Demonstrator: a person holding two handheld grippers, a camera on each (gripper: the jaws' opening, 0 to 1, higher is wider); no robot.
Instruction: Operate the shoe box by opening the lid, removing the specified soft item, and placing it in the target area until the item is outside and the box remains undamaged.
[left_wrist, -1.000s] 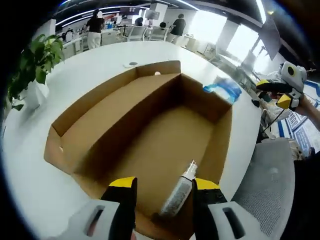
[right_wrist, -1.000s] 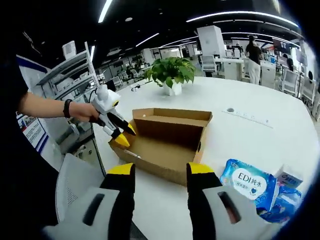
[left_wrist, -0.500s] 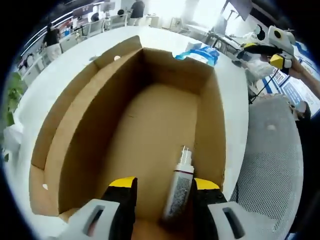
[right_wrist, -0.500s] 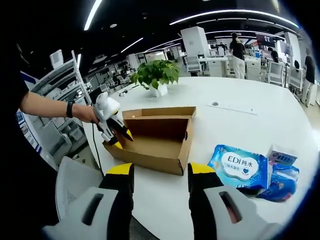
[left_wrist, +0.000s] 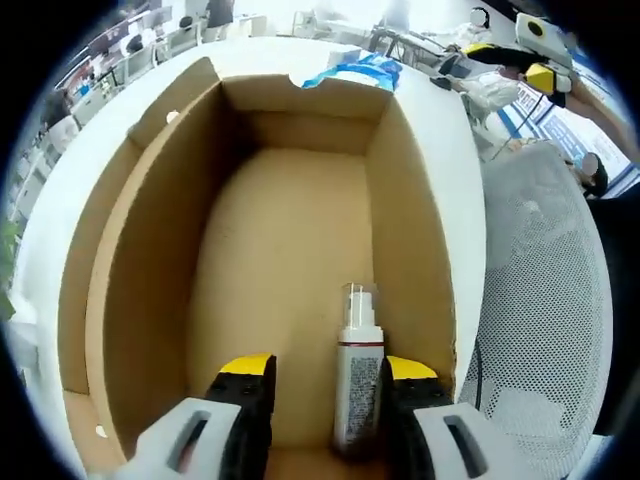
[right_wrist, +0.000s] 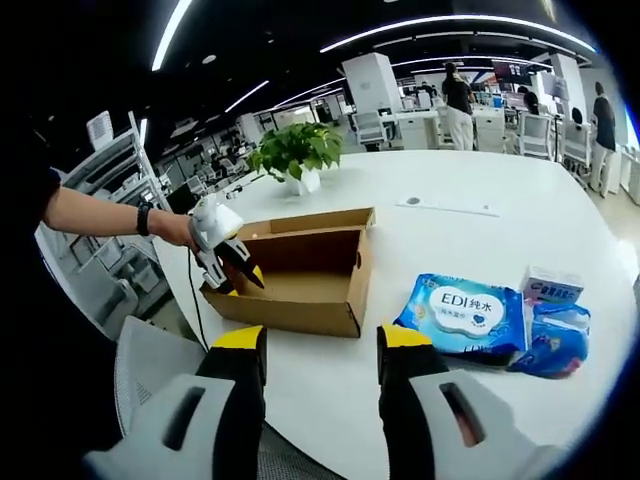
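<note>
An open cardboard box (right_wrist: 300, 280) sits on a round white table (right_wrist: 470, 235) in a bright office with a potted plant (right_wrist: 295, 155). The left gripper (left_wrist: 315, 375), jaws spread, reaches inside over a spray bottle (left_wrist: 355, 375). The right gripper (right_wrist: 315, 350) hangs spread near blue wipes packs (right_wrist: 465, 315).

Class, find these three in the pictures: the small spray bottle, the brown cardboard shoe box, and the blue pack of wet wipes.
small spray bottle with a clear cap (left_wrist: 355, 385), left gripper view, on its printed body.
brown cardboard shoe box (right_wrist: 300, 310), right gripper view, on its outer front wall.
blue pack of wet wipes (right_wrist: 462, 316), right gripper view, on its white label.
</note>
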